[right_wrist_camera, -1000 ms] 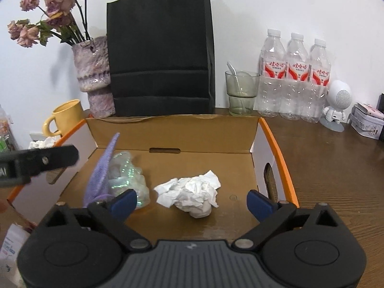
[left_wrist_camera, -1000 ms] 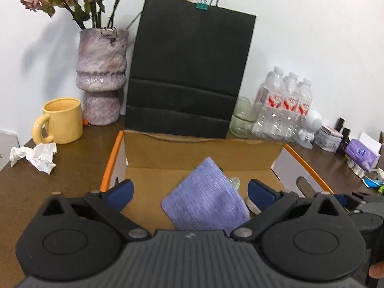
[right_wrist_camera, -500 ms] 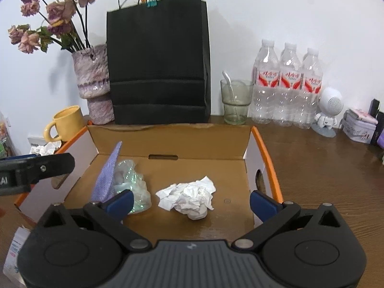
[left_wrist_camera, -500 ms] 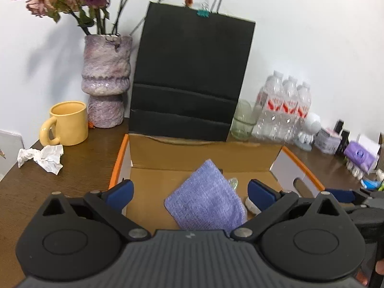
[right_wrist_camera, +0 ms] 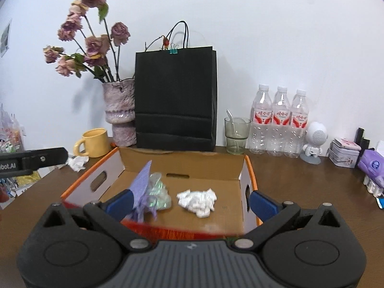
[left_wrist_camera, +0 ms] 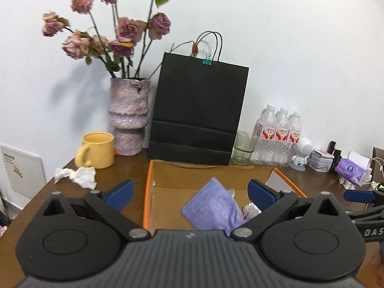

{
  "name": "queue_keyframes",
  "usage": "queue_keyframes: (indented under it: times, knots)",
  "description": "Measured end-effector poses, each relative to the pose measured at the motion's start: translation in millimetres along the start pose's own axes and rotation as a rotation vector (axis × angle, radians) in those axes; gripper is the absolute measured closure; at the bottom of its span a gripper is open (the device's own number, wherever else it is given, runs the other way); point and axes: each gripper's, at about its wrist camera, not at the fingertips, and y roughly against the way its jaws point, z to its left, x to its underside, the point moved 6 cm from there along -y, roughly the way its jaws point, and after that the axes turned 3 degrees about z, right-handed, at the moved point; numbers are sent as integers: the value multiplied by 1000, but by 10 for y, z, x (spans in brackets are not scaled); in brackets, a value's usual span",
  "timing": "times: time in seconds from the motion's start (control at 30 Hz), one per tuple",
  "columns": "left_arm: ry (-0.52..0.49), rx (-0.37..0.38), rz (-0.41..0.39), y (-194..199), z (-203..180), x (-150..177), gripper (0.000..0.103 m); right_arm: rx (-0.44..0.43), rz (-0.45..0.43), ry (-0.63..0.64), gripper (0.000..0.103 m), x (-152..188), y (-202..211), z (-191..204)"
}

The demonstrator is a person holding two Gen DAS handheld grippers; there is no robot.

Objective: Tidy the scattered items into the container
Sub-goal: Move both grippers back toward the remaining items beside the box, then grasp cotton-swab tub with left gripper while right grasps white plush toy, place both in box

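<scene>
I'm pulling both hand-held grippers back, up from box [right_wrist_camera: 182,184]; left [left_wrist_camera: 189,192] and right [right_wrist_camera: 190,202] both released, empty. Cloth [right_wrist_camera: 141,192], wrapper, tissue [right_wrist_camera: 196,199] inside. Crumpled tissue [left_wrist_camera: 76,177] lying on desk [left_wrist_camera: 36,201] beside mug [left_wrist_camera: 96,150]; sloppy reach risking knocking mug.

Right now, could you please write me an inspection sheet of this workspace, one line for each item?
Surface: brown wooden table, no spills seen.
Job's things: open cardboard box holds a purple cloth, a clear plastic wrapper and a crumpled white tissue; another crumpled tissue lies outside beside the yellow mug.
Clutter: vase of dried roses, black paper bag, glass, three water bottles, white robot figurine, tin, purple tissue pack.
Grippers: left gripper and right gripper, jaws wide apart, empty.
Cables: white cable at far right.
Surroundings: white wall.
</scene>
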Motion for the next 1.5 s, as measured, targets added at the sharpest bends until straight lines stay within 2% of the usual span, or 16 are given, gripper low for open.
queue_keyframes:
  times: [0.17,0.33,0.67,0.9,1.1,1.27,1.33,1.43,1.5]
  knots:
    - [-22,-15,9,309,82,255,0,15,42,9,0,340,235,-15]
    - [-22,-16,53,505,120,585,0,14,92,-15,0,702,358,13]
    - [7,1,187,555,206,1160,0,3,196,-54,0,1264,416,82]
    - [34,15,210,512,222,1206,0,-17,191,-62,0,1244,388,195]
    - [20,29,239,317,191,1094,0,-22,182,-85,0,1128,262,297]
    - [67,39,267,81,232,953,0,-5,175,-137,1,968,107,292]
    - [80,24,282,-48,243,918,0,1,191,-157,5,931,14,289]
    - [103,-29,320,-242,285,930,0,6,222,-195,16,920,-124,273]
    - [121,-38,333,-331,310,970,0,4,239,-213,24,936,-194,268]
